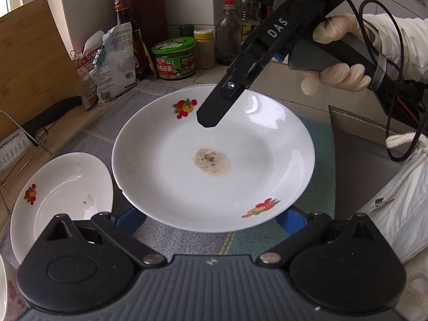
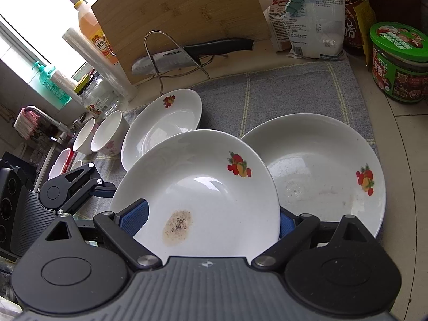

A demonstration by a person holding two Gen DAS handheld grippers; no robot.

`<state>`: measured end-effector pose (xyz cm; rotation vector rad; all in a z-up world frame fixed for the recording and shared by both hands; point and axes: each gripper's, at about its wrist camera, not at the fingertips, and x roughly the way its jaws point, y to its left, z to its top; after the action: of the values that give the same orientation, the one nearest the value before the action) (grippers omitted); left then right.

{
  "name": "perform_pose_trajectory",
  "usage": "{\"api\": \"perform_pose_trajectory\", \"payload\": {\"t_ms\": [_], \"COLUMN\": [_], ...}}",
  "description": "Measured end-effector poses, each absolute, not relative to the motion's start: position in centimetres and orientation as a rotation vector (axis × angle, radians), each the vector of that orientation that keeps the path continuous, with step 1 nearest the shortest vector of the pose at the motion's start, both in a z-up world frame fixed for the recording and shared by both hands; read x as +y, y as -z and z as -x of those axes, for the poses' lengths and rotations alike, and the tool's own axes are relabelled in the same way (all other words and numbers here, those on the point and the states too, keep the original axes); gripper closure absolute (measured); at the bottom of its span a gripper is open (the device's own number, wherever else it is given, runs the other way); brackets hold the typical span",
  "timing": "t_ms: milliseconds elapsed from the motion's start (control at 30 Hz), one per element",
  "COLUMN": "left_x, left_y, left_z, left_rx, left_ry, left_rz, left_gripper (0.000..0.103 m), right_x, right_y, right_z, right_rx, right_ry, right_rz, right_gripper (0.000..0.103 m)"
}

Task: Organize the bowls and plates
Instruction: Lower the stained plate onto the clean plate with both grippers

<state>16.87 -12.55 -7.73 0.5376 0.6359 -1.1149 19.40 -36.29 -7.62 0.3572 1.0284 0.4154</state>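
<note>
Both grippers, left [image 1: 211, 218] and right [image 2: 212, 220], stand wide around one stained plate [image 2: 203, 187], blue pads at its rim, carrying it above the cloth [image 2: 294, 91]. Beyond lie two plates [image 2: 326, 165], then bowls [image 2: 107, 133] near the cloth's left edge.

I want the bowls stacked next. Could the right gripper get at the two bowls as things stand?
Probably not yet: the right gripper seems clamped on the stained plate, and the bowls stand far left beyond a smaller plate. Set that plate down first.
</note>
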Motion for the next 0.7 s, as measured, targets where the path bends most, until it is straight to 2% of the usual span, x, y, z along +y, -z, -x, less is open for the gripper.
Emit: {"api": "perform_pose_trajectory", "payload": {"t_ms": [700], "left_x": [-18.1], "left_y": [9.1], "left_z": [-19.5], "left_rx": [0.678], "left_ry": [1.160], "left_rz": [-0.549], "left_gripper": [0.002], "right_x": [-42.0], "right_y": [9.6], "right_z": [-20.9], "right_rx": [1.037], "right_ry": [-0.355], "right_rz": [-0.424], "right_gripper": [0.006]}}
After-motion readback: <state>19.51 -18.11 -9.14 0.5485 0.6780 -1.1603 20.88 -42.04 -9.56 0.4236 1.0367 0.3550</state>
